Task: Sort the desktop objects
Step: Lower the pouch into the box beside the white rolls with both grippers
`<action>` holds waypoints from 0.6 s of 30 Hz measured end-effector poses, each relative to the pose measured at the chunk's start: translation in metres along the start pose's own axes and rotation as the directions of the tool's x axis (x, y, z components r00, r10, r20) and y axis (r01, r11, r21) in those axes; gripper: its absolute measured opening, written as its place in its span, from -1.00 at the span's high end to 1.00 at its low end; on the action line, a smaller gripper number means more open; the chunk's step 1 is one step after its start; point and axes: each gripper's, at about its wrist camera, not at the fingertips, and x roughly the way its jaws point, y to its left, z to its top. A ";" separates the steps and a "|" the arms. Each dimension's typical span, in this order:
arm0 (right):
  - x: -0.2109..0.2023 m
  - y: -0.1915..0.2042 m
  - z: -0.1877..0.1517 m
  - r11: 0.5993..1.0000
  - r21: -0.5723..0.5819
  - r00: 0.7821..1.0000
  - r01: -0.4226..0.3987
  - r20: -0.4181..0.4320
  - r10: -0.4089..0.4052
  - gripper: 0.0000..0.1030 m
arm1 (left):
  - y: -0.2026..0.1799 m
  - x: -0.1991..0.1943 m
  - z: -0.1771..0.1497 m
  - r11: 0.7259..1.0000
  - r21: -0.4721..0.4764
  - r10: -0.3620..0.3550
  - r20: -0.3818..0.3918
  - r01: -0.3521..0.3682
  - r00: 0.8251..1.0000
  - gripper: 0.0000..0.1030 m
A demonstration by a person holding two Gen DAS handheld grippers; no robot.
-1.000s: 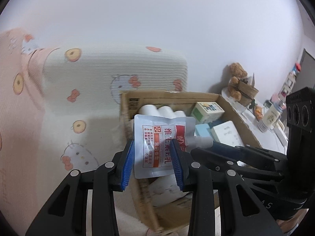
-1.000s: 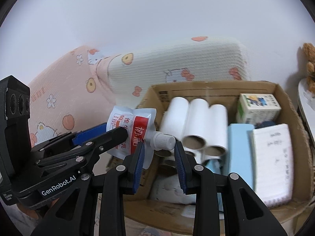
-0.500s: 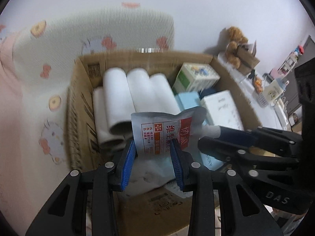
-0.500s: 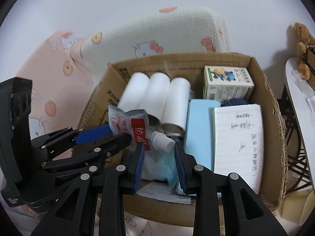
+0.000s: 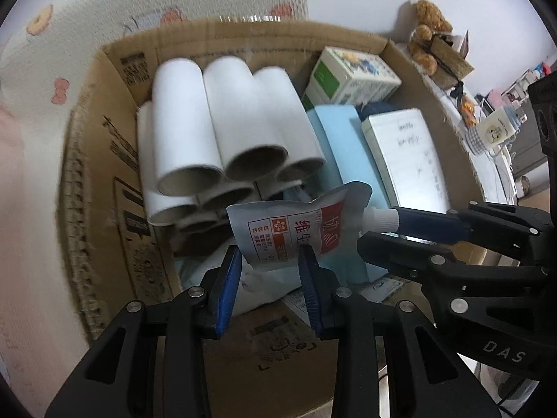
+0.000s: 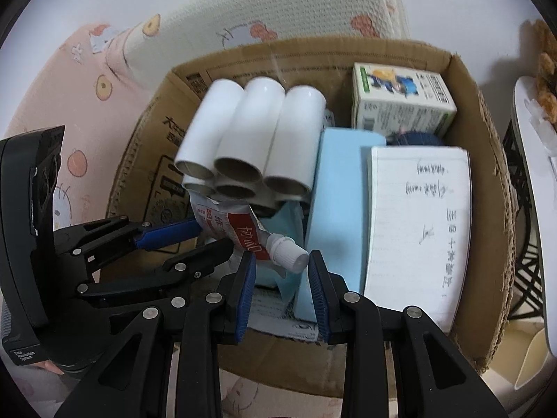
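Note:
A white spouted pouch [image 5: 296, 226] with red print hangs over the open cardboard box [image 5: 104, 181]. My left gripper [image 5: 269, 261] is shut on the pouch's bottom edge. My right gripper [image 6: 282, 264] has its jaws on either side of the pouch's white screw cap [image 6: 289, 252]; the cap sits at the fingertips, and I cannot tell if they touch it. The pouch also shows in the right wrist view [image 6: 229, 224]. The box also shows in the right wrist view [image 6: 487, 132].
In the box lie several white paper tubes [image 5: 222, 132], a light blue box [image 6: 341, 202], a written notepad [image 6: 421, 219] and a green-and-white carton [image 6: 400, 104]. A patterned pillow [image 6: 278, 10] lies behind the box. A white table edge [image 6: 529, 174] stands at right.
Both grippers have moved forward and down with the pouch, from in front of the pillow to low over the box's near part. The pouch now hangs closer to the tubes.

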 end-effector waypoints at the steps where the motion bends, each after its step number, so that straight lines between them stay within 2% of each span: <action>1: 0.000 -0.002 0.000 1.000 0.005 1.000 -0.002 -0.009 0.002 0.46 | 0.000 0.003 0.001 1.000 -0.007 -0.005 -0.013 0.005 1.000 0.30; 3: 0.000 -0.005 0.000 1.000 0.013 1.000 0.004 -0.016 -0.004 0.46 | -0.002 0.008 0.003 1.000 -0.015 -0.010 -0.035 0.009 0.999 0.30; 6: 0.001 -0.008 -0.001 1.000 0.017 1.000 0.011 -0.021 -0.011 0.46 | -0.005 0.017 0.005 1.000 0.000 0.031 -0.062 -0.031 0.998 0.30; 10: 0.006 -0.008 -0.001 0.999 0.011 0.999 0.041 -0.024 -0.041 0.46 | -0.003 0.025 0.008 0.999 -0.005 0.039 -0.093 -0.039 0.995 0.30; 15: 0.009 -0.009 0.000 1.000 0.012 1.000 0.003 -0.016 -0.003 0.46 | -0.002 0.020 0.007 0.995 0.021 0.093 -0.054 -0.092 0.994 0.30; 18: 0.009 -0.004 -0.004 1.000 -0.015 1.000 0.022 0.007 -0.021 0.46 | -0.002 0.017 0.005 0.993 0.050 0.110 -0.039 -0.108 0.993 0.30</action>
